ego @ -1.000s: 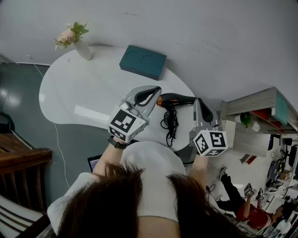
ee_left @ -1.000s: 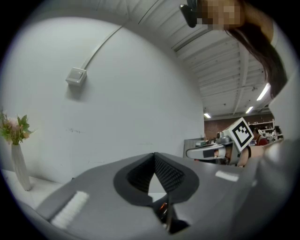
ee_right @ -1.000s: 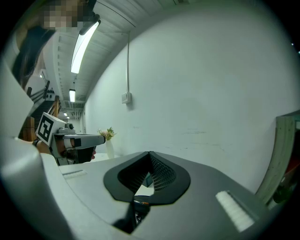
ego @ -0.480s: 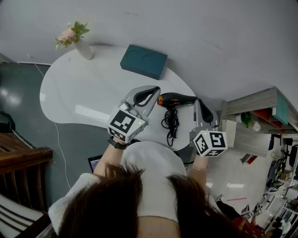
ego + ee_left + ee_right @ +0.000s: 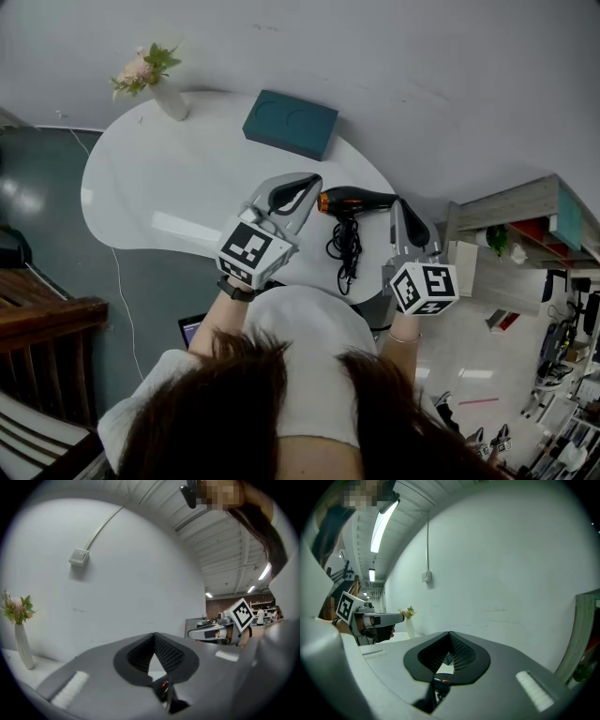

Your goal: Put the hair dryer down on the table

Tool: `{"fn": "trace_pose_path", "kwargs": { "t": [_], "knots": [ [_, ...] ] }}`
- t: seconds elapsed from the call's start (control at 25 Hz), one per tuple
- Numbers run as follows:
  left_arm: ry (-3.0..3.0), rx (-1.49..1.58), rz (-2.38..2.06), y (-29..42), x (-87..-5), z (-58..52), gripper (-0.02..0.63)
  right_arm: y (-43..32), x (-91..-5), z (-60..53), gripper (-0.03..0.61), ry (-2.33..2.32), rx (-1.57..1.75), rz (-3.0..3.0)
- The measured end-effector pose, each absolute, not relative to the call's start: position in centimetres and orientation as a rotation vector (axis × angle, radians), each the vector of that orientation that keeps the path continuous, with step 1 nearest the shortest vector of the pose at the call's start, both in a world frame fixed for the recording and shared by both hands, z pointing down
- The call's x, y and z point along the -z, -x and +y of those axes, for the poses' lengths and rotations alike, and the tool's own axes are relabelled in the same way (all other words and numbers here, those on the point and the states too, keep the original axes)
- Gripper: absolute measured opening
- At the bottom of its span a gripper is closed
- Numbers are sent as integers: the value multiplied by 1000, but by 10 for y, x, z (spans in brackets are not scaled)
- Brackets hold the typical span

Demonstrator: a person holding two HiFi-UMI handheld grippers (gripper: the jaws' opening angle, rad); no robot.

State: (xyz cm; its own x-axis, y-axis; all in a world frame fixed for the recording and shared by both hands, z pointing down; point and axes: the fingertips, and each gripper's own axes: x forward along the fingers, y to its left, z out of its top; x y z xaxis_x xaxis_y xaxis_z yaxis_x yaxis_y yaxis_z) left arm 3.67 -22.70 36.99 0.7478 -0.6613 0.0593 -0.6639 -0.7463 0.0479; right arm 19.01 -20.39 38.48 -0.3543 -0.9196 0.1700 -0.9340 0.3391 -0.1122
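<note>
Two tools flank the hair dryer (image 5: 364, 200), which lies on its side on the white surface (image 5: 169, 187), near the edge closest to the person. Its black body points toward the right tool (image 5: 401, 211), and an orange ring marks the end just beside the left tool (image 5: 309, 186). Its black cord (image 5: 342, 249) lies in a loose bundle on the surface, trailing from the dryer toward the person.

Neither tool touches the dryer. In the left gripper view the left tool's two ribbed pads meet at their tips with nothing clamped between them. The right gripper view shows the right tool the same way, its jaws fully together and empty. Each tool hangs a little above the surface, its marker cube toward the person.

A teal box (image 5: 291, 124) with two round recesses in its top sits farther back on the surface, well apart from the dryer. A white vase (image 5: 170, 99) of pale flowers stands upright at the far left corner, close to the grey wall (image 5: 422, 75).
</note>
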Motion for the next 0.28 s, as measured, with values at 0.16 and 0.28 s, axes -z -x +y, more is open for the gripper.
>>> {"fn": "trace_pose_path", "kwargs": {
  "t": [0.16,0.28],
  "knots": [
    [-2872,-58,-1093,-37,-371,-228,57,-189,-387,-204,2,-1736,-297,-2509],
    [-2865,-58,-1100,-35,-371,-228,57,-189,-387,-203,2,-1740,-295,-2508]
  ]
}}
